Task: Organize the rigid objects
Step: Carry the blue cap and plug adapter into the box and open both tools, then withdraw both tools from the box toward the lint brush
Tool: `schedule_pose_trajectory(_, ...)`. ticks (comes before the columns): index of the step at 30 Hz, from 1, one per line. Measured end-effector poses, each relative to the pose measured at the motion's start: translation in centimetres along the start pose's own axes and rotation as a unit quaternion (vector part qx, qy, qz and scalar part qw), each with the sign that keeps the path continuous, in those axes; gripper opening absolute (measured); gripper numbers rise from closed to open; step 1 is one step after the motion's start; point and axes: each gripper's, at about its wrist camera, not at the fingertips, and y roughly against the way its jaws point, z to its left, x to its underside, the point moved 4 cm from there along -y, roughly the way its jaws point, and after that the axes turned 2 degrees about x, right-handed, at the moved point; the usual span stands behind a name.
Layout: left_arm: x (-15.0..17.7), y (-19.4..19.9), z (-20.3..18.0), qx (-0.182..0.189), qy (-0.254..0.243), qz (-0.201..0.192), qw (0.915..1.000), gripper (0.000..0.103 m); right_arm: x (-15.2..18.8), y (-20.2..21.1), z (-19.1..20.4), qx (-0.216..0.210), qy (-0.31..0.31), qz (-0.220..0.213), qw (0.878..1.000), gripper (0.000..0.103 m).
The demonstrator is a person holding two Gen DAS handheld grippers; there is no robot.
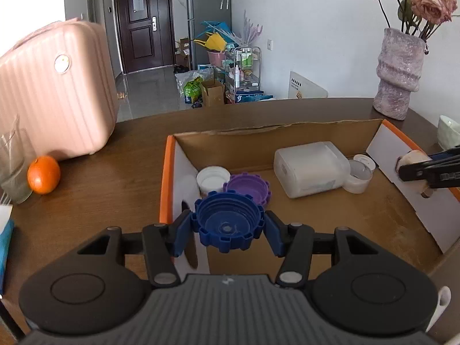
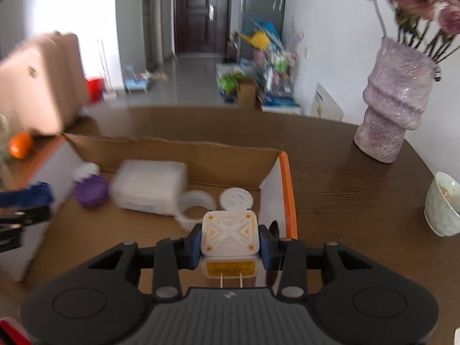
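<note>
My left gripper (image 1: 228, 225) is shut on a blue ribbed cap (image 1: 228, 224), held over the left end of the open cardboard box (image 1: 270, 133). In the box lie a purple cap (image 1: 248, 188), a white cap (image 1: 212, 178) and a white plastic jar (image 1: 309, 168) with its flip lid open. My right gripper (image 2: 229, 243) is shut on a white plug adapter (image 2: 228, 234), prongs toward the camera, above the box's right end (image 2: 289, 189). The right gripper also shows in the left wrist view (image 1: 422, 168), at the box's right wall.
A pink suitcase (image 1: 54, 92), an orange (image 1: 43, 174) and a glass (image 1: 13, 172) stand left of the box on the brown table (image 1: 115, 155). A vase with roses (image 1: 398, 72) and a pale bowl (image 2: 442, 207) stand to the right.
</note>
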Motion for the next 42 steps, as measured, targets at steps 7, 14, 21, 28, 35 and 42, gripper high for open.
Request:
schedule_pose_trajectory(7, -0.8, -0.5, 0.5, 0.01, 0.01, 0.007, 0.9999, 0.063, -0.6, -1.6, 1.0, 0.012, 0.005, 0.003, 1.0, 0.046)
schedule_pose_trajectory(14, -2.5, 3.5, 1.3, 0.012, 0.02, -0.031, 0.9992, 0.074, -1.7, 3.3, 0.0, -0.004, 0.007, -0.035, 0.999, 0.054)
schedule_pose_trajectory(21, -2.2, 9.0, 0.9, 0.006, 0.029, -0.059, 0.9978, 0.08, -0.2, 9.4, -1.5, -0.03, -0.011, -0.069, 0.997, 0.064)
schedule_pose_trajectory(28, 1.2, 15.2, -0.9, 0.005, 0.052, -0.159, 0.9859, 0.094, 4.1, 15.9, -2.2, -0.072, -0.044, -0.154, 0.985, 0.08)
schedule_pose_trajectory(35, 5.1, 19.4, -3.4, -0.014, 0.038, -0.231, 0.9722, 0.101, 8.6, 19.8, -2.1, -0.076, -0.064, -0.237, 0.966, 0.088)
schedule_pose_trajectory(42, 9.0, 23.0, -5.1, -0.042, 0.018, -0.23, 0.972, 0.102, 13.6, 23.9, -1.2, -0.073, -0.069, -0.289, 0.952, 0.091)
